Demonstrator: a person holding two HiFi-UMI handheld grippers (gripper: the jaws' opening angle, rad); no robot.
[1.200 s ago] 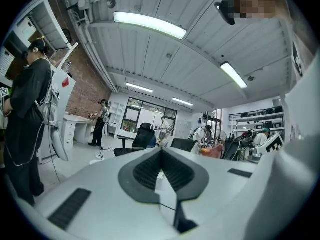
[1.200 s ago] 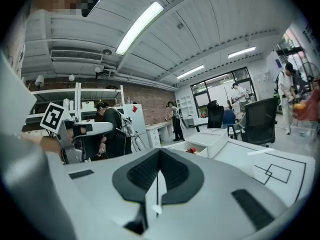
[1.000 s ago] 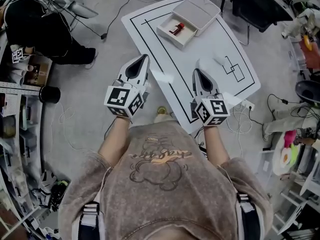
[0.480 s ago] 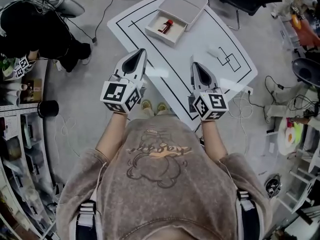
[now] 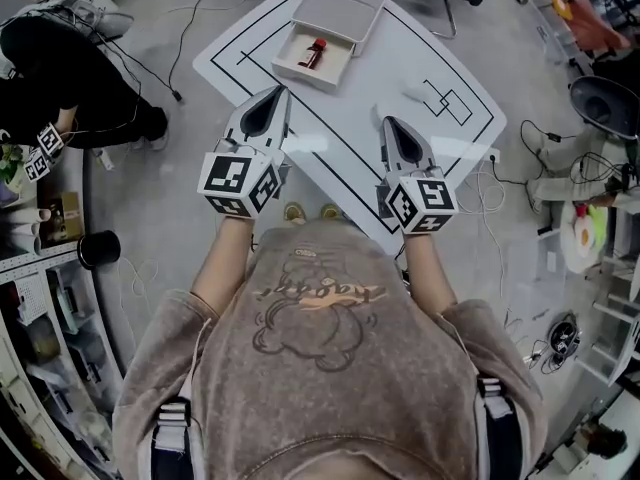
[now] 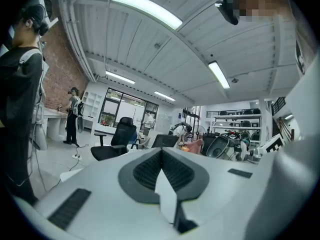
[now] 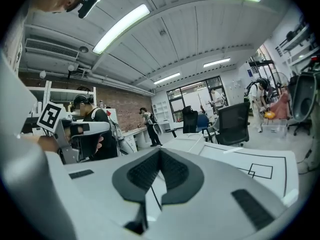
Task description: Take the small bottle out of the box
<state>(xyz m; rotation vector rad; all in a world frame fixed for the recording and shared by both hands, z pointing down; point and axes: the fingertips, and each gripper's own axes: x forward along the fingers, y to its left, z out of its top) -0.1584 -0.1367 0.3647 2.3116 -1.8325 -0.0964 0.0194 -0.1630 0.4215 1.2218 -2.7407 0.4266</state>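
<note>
A small red bottle [image 5: 314,53] lies inside an open white box [image 5: 296,72] at the far end of the white table [image 5: 390,63]; the box's lid [image 5: 340,8] is folded back behind it. In the head view my left gripper [image 5: 278,93] hovers over the table's near left edge, short of the box, shut with nothing in it. Level with it to the right, my right gripper [image 5: 388,123] is shut and empty too. Both gripper views look level across the room along the shut left gripper [image 6: 161,151] and shut right gripper [image 7: 160,153]; neither shows the bottle.
Black outlines are drawn on the table, with a small white object [image 5: 414,93] by a drawn rectangle [image 7: 260,171]. A person in black [image 5: 70,78] stands left of the table. Cables, office chairs and shelves ring the floor.
In the head view the table and box have slid up and to the left as the camera moved. Both grippers keep much the same pose, shut.
</note>
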